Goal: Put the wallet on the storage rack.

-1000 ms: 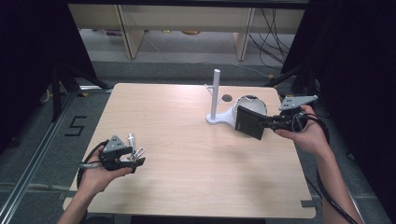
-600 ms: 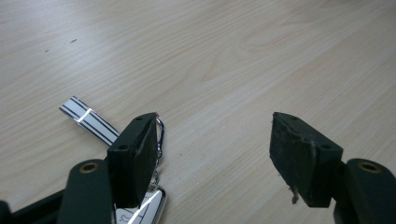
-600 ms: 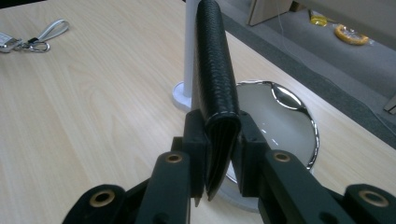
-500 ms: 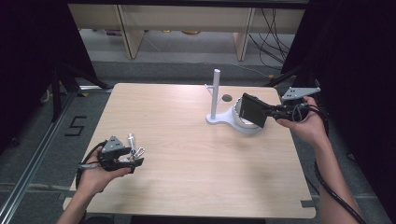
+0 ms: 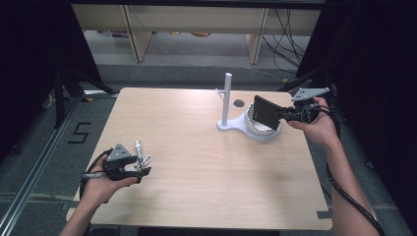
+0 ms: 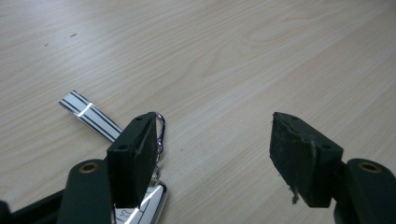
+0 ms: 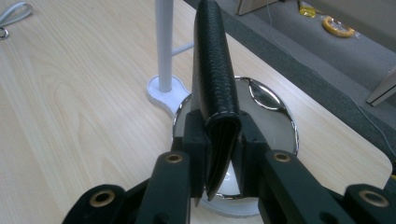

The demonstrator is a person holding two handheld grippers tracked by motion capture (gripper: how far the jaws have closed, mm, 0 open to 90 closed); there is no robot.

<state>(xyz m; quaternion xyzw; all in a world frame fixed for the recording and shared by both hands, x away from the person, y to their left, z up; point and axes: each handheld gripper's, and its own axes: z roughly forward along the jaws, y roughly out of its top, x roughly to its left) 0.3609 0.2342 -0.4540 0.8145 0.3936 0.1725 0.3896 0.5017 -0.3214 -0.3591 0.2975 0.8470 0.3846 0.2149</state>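
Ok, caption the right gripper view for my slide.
Right gripper clamps a black wallet edge-up above the stand's shiny dish.

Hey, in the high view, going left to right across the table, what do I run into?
left gripper → keys lying right by its jaws → upright white post → round white dish → right gripper, holding a black wallet over that dish.

Tabletop (image 5: 196,132) wide open left of the stand (image 5: 227,101); post and dish (image 5: 260,132) block the far right, keys (image 5: 141,158) near-left.
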